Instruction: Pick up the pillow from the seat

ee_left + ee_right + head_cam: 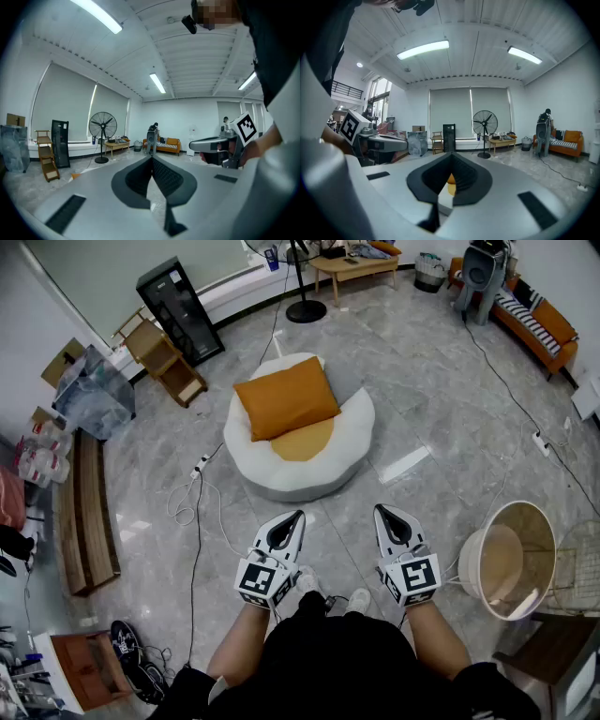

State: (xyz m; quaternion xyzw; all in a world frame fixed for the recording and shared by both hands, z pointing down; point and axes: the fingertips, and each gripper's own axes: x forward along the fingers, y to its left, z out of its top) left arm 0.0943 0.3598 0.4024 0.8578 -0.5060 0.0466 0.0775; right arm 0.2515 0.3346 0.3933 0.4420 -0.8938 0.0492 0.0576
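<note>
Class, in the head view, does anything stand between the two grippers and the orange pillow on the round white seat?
Nothing visible does. Only bare grey marble floor lies between the left gripper, the right gripper and the square orange fabric pillow on the round white cushioned seat.

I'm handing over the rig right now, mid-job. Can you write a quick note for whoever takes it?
Left gripper: shut, empty, held low near the body.
Right gripper: shut, empty, alongside it.
The orange pillow lies on the round white seat, ahead of both grippers, untouched.
Done: nothing yet.
To do: open the jaws, reach forward, grip the pillow, lift it off the seat.
</note>
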